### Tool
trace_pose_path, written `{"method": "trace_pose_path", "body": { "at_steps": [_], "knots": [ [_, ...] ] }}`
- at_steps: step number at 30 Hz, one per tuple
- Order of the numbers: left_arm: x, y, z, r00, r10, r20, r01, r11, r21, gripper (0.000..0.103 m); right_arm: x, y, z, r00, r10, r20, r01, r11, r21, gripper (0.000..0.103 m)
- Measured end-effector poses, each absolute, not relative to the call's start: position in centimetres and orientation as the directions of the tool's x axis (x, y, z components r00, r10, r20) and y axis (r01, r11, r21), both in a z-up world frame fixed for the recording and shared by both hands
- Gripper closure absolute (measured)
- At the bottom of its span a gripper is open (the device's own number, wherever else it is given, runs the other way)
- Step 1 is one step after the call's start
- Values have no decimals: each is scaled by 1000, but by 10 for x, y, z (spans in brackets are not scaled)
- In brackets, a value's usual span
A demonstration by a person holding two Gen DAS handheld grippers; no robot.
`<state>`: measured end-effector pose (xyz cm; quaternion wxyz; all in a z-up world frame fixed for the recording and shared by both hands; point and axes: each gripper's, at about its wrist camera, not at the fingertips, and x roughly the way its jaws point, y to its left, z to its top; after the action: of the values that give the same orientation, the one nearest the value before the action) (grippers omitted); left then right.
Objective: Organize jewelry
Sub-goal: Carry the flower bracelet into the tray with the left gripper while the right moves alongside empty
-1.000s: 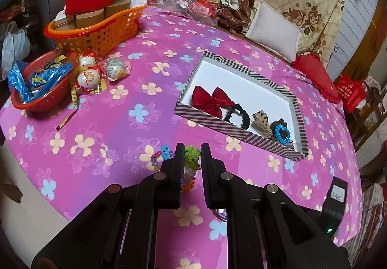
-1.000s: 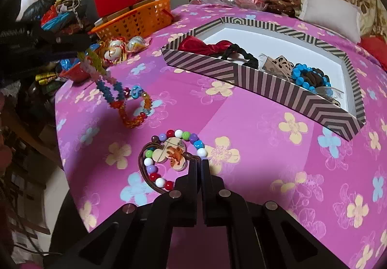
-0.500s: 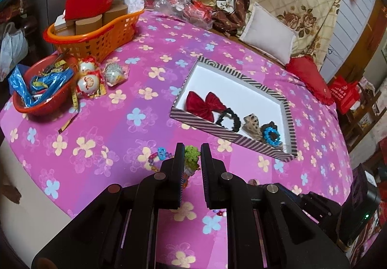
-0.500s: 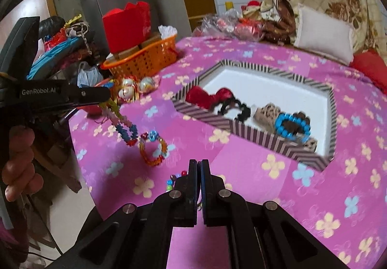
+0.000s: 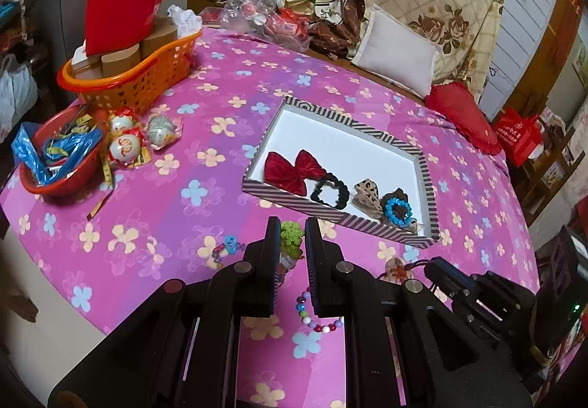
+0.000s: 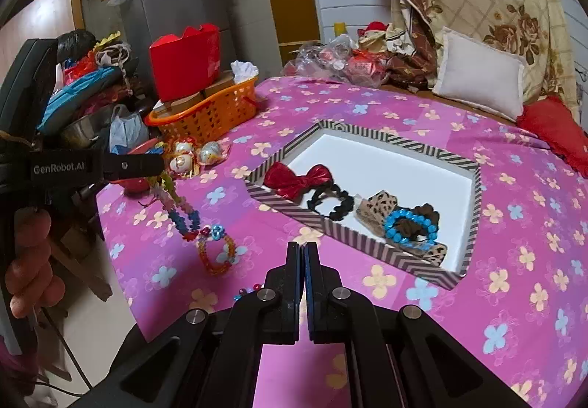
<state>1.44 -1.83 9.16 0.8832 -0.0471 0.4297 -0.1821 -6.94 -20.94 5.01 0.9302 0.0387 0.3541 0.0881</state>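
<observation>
Here, left tongs (image 5: 291, 242) gripping flower-bead chain (image 6: 180, 213), right tongs (image 6: 304, 253) pinched on beaded bracelet (image 5: 316, 316), striped tray (image 5: 428, 184) beyond.

Orange basket (image 5: 147, 77) with red carton (image 5: 125, 0), red bowl (image 5: 58, 165), white cushion (image 5: 397, 51) beyond.

Left gripper (image 5: 290, 242) angled downward, jaws narrowly parted and pinched on a strand of coloured beads (image 6: 180, 213); seen from the right wrist view (image 6: 147, 165) as a black body reaching in from the left, strand hanging below its tip. Bare hand (image 6: 29, 261) wrapped around its handle, fingers curled. Right gripper (image 6: 304, 253) tilted downward, jaws pressed fully together; visible from the left wrist view (image 5: 437, 266) low at the right.
</observation>
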Motion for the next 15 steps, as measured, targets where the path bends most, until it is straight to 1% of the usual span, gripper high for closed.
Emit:
{"method": "trace_pose_path", "body": {
  "at_steps": [8,15],
  "knots": [
    [25,-36,91,565,-353,-746,286,932,-224,91,-62,-222,52,736,167,-656,-119,986,118,101],
    [39,-58,84,572,-309,-760,295,942,-161,91,-45,-239,51,733,143,-665,-93,990,110,101]
  ]
}}
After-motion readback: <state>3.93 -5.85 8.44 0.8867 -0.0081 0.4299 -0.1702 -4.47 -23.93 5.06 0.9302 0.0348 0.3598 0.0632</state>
